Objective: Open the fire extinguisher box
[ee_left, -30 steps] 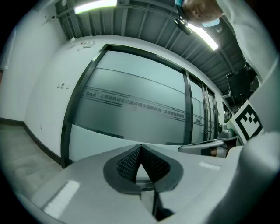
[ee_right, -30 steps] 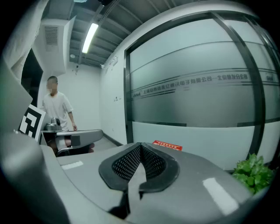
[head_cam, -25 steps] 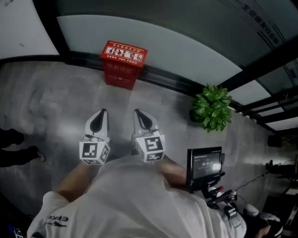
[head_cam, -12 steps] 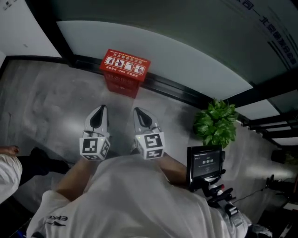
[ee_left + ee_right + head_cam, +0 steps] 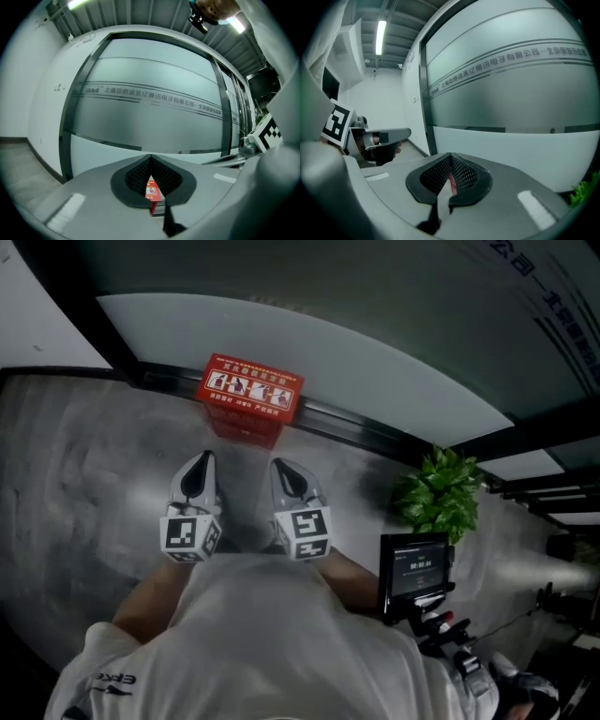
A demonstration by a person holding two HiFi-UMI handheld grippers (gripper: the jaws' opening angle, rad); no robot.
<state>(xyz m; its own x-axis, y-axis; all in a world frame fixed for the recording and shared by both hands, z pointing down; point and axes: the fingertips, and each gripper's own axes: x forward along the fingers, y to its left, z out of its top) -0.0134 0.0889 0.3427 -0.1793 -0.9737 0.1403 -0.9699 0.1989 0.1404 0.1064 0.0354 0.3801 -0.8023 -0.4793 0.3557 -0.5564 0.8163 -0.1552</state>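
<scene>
A red fire extinguisher box (image 5: 248, 397) stands on the grey floor against the base of a frosted glass wall, its lid down, with white pictograms on top. Both grippers are held side by side in front of the person's chest, short of the box and not touching it. My left gripper (image 5: 199, 465) is shut with nothing in it. My right gripper (image 5: 283, 470) is also shut and empty. In the left gripper view the box (image 5: 152, 193) shows small through the gap behind the closed jaw tips (image 5: 151, 159). In the right gripper view only a red sliver (image 5: 452, 183) shows.
A green potted plant (image 5: 439, 495) stands to the right by the wall. A small screen on a rig (image 5: 413, 568) hangs at the person's right side. The frosted glass wall (image 5: 309, 343) with a black frame runs behind the box.
The view has moved forward: the box sits lower and nearer in the head view. The person's feet and sleeve at the left edge are gone from view. Both grippers stay shut.
</scene>
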